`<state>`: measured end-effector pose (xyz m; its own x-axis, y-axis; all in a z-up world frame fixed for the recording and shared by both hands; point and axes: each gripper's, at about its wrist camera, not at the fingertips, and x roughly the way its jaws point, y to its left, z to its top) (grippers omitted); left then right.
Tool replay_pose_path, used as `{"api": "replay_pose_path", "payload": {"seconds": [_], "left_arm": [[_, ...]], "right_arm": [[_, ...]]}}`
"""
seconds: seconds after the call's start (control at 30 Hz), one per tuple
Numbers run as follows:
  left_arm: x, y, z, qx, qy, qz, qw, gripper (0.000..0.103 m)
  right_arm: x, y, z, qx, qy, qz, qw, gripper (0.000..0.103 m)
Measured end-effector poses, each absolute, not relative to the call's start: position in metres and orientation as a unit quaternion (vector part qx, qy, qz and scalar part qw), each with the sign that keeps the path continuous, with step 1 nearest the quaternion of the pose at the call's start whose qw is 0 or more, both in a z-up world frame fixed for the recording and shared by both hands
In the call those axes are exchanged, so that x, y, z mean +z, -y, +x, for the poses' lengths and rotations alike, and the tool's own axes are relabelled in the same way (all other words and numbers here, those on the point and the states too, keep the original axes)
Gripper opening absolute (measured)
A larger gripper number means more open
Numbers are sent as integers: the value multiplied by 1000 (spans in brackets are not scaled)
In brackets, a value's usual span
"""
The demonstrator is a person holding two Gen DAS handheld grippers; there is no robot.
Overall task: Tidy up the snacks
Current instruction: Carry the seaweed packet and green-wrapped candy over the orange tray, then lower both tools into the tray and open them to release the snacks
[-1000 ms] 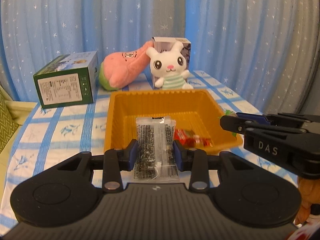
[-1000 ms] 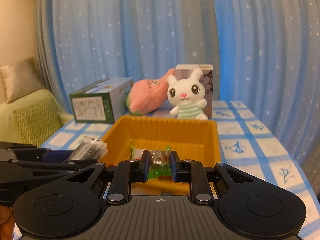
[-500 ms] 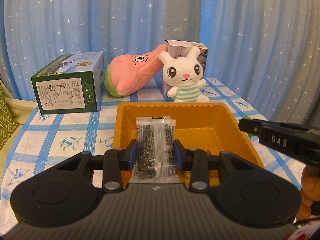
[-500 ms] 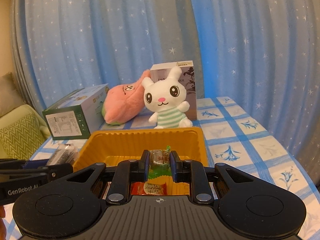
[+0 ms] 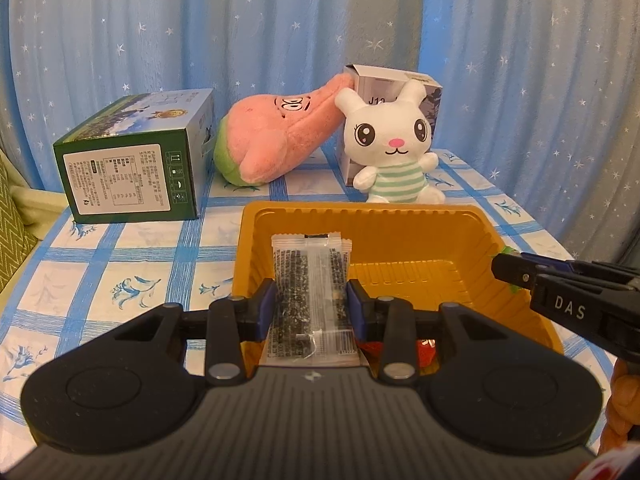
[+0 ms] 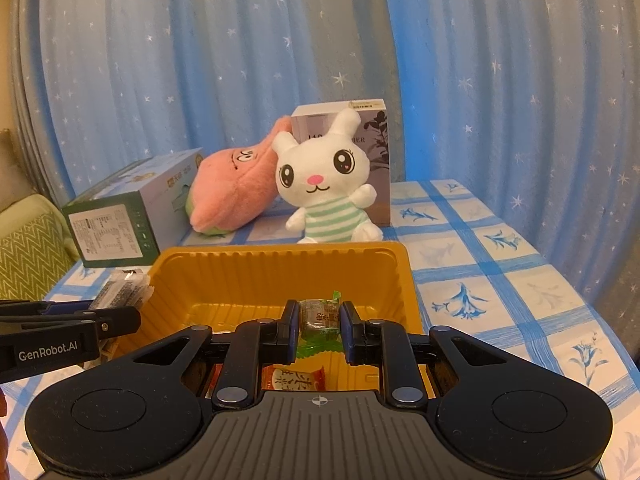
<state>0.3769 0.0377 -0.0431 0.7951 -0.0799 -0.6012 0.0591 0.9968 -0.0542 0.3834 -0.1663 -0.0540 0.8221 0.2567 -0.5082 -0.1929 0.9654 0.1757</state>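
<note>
My left gripper (image 5: pixel 311 308) is shut on a clear packet of dark seeds (image 5: pixel 310 276) and holds it over the near left side of the orange tray (image 5: pixel 440 216). My right gripper (image 6: pixel 319 322) is shut on a green-wrapped candy (image 6: pixel 320 314) above the tray's near edge (image 6: pixel 280 254). A red snack packet (image 6: pixel 294 378) lies in the tray under my right gripper. It also shows in the left wrist view (image 5: pixel 426 350). The right gripper's tip (image 5: pixel 560 292) reaches over the tray's right rim. The left gripper (image 6: pixel 72 334) sits at the tray's left side.
A green box (image 5: pixel 132 160), a pink plush (image 5: pixel 276 136), a white bunny plush (image 5: pixel 394 144) and a grey box (image 5: pixel 372 84) stand behind the tray on the blue-checked tablecloth. A blue starred curtain hangs behind. A green cushion (image 6: pixel 28 256) lies at the left.
Both grippers have moved forward and over the tray, each keeping its packet. The red packet in the tray now lies closer beneath them.
</note>
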Motion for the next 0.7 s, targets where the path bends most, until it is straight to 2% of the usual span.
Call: {"api": "replay_pose_path", "payload": {"seconds": [0.7], "left_arm": [[-56, -38, 394, -39, -324, -22, 945, 34]], "right_arm": [[-62, 169, 392, 106, -282, 58, 952, 22]]}}
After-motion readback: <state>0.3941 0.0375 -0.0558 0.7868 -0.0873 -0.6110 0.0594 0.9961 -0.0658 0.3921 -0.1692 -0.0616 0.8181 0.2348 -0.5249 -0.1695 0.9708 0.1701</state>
